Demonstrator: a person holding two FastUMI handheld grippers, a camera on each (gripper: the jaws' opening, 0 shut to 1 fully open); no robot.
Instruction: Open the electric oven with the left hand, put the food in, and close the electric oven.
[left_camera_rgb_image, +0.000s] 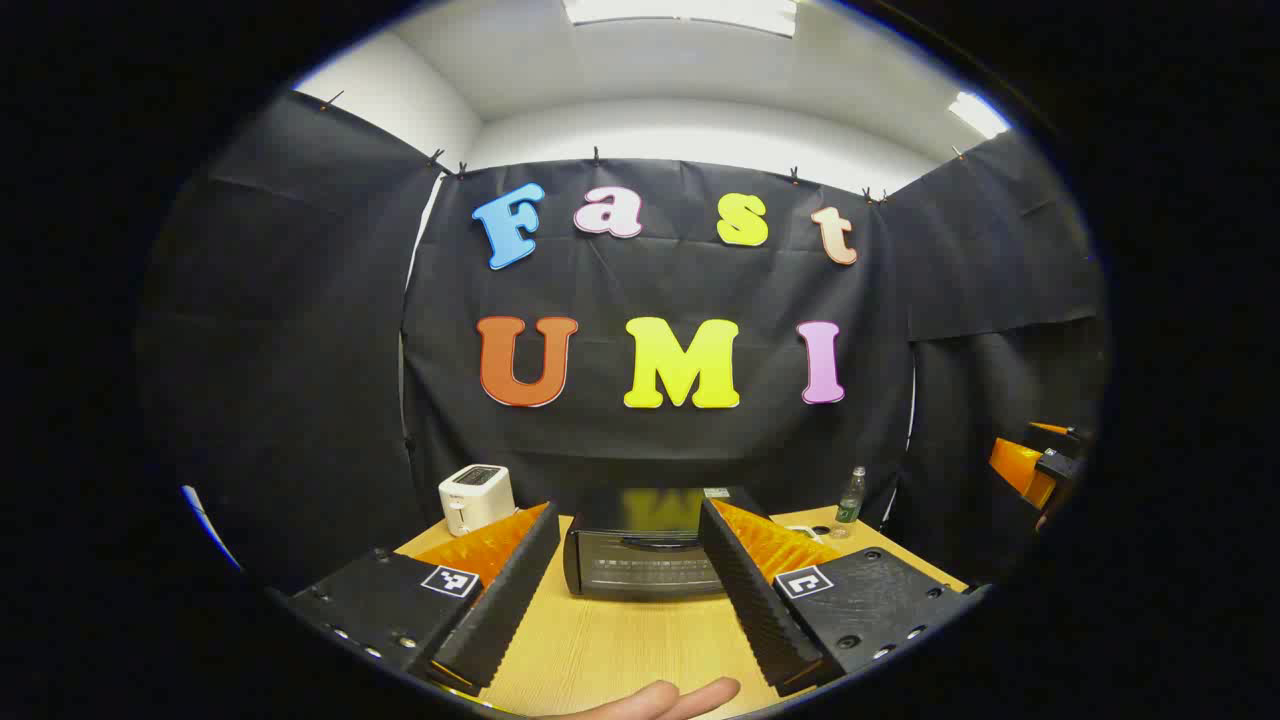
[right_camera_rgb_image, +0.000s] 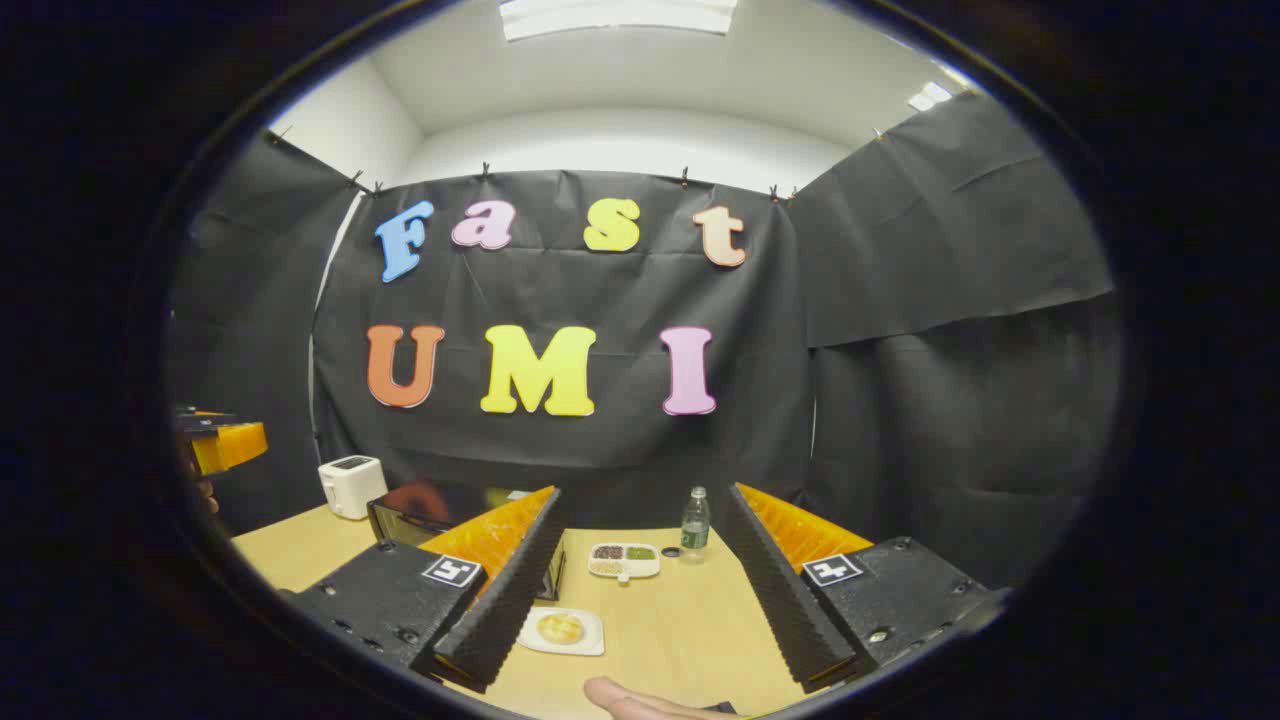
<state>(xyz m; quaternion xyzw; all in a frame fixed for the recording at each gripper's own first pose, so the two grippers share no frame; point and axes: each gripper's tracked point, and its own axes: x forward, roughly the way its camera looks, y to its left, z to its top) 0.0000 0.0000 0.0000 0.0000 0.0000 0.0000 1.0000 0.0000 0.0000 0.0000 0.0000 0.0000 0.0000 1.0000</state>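
Note:
The black electric oven (left_camera_rgb_image: 640, 560) stands on the wooden table (left_camera_rgb_image: 600, 650) with its door closed, straight ahead of my left gripper (left_camera_rgb_image: 628, 512), which is open and holds nothing, well short of the oven. In the right gripper view the oven (right_camera_rgb_image: 415, 510) sits at the left, partly hidden behind one finger. A round bun on a small white plate (right_camera_rgb_image: 560, 630) lies on the table in front of my right gripper (right_camera_rgb_image: 643, 495), which is open and holds nothing. The right gripper (left_camera_rgb_image: 1035, 465) also shows at the far right of the left gripper view, and the left gripper (right_camera_rgb_image: 225, 442) shows at the left edge.
A white toaster (left_camera_rgb_image: 476, 498) stands left of the oven. A clear bottle (right_camera_rgb_image: 695, 520) and a white divided dish (right_camera_rgb_image: 623, 560) with small portions sit at the back right of the table. A person's fingertip (left_camera_rgb_image: 650, 700) shows at the bottom edge.

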